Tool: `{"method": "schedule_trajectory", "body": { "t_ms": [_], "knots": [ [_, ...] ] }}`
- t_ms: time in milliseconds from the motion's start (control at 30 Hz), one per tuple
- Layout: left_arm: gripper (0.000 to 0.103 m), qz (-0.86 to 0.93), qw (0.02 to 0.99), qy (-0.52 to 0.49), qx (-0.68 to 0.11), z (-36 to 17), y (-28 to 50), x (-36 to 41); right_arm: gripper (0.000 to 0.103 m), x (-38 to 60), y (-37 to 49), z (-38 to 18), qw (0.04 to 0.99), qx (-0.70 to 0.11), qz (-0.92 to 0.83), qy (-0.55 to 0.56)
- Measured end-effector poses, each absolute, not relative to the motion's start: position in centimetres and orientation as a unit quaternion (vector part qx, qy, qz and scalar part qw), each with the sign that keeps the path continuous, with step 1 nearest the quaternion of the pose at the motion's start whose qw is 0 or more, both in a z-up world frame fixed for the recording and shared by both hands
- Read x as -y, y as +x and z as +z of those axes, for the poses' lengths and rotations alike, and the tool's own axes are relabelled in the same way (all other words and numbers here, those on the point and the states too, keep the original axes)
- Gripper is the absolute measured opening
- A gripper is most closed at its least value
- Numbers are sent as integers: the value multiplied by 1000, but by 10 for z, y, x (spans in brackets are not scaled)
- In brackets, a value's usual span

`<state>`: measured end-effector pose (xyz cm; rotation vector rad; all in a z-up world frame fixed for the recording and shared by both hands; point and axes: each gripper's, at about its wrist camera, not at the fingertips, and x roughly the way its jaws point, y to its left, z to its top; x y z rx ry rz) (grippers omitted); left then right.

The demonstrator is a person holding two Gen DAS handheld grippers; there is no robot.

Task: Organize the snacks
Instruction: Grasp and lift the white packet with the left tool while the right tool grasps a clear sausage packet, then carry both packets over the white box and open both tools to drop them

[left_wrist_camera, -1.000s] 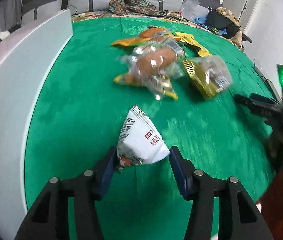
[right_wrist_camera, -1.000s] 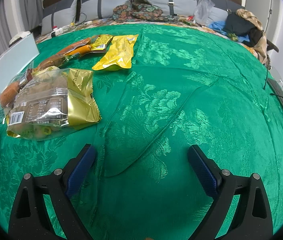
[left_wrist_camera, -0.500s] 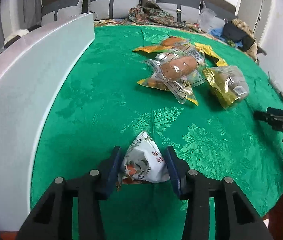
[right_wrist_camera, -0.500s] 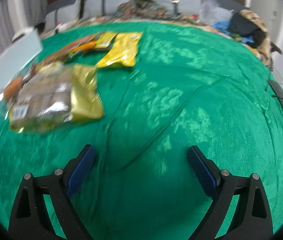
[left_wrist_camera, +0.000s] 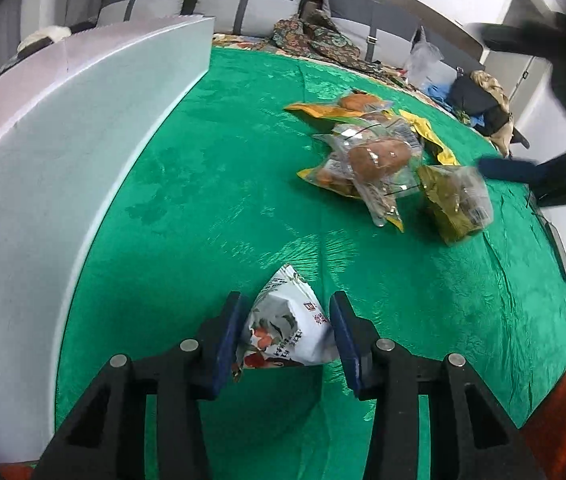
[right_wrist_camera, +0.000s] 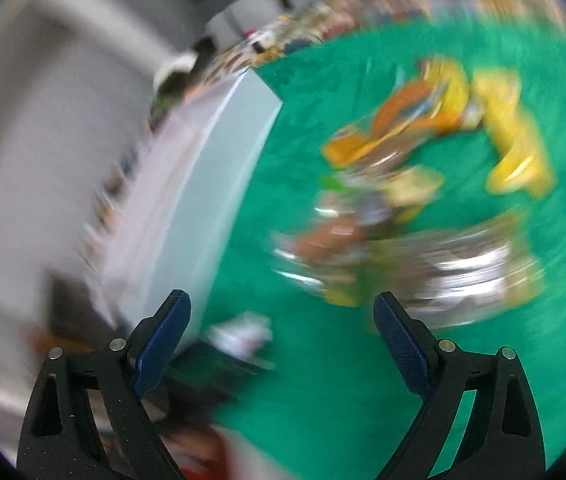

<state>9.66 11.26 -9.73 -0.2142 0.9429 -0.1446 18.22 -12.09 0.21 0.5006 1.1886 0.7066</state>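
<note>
While it grips: left claw (left_wrist_camera: 286, 330) clamps a white snack packet (left_wrist_camera: 286, 330).
Right claw (right_wrist_camera: 282, 330): wide open, empty, blurred.
Far right: wrapped snacks (left_wrist_camera: 379, 160) on green surface (left_wrist_camera: 211, 208).

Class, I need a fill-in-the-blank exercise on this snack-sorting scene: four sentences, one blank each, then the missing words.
1. The left gripper is shut on a small ____ snack packet.
2. The cloth covering the table is ____.
3. The right gripper holds ____.
4. The pale box stands to the ____ of the snack pile in the left wrist view.

Missing words: white; green; nothing; left
</note>
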Motion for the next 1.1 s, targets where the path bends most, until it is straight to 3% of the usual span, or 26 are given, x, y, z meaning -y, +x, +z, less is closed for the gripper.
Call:
{"method": "schedule_trajectory", "body": {
  "t_ms": [133,333,433,533,767,933,1100],
  "knots": [
    [44,-71,884,-102,-451,-96,95,-114,93,85,212,-44,712,-626,191,252],
    [44,-75,883,-107,-451,-97,96,-116,93,67,238,-67,746,-600,113,267],
    [44,-74,881,-121,-452,-98,98,-121,63,56,238,-59,758,-611,114,201],
    [44,-76,881,-135,-448,-96,97,-126,47,55,234,-54,761,-610,122,184],
    [44,-76,881,-133,-447,-96,95,-126,46,74,226,-43,762,-610,143,161],
    [44,-79,882,-121,-449,-96,96,-120,54,61,210,-57,766,-614,165,95],
    [44,-104,885,-138,-433,-81,87,-124,45,59,209,-40,773,-604,172,92]
  ]
}}
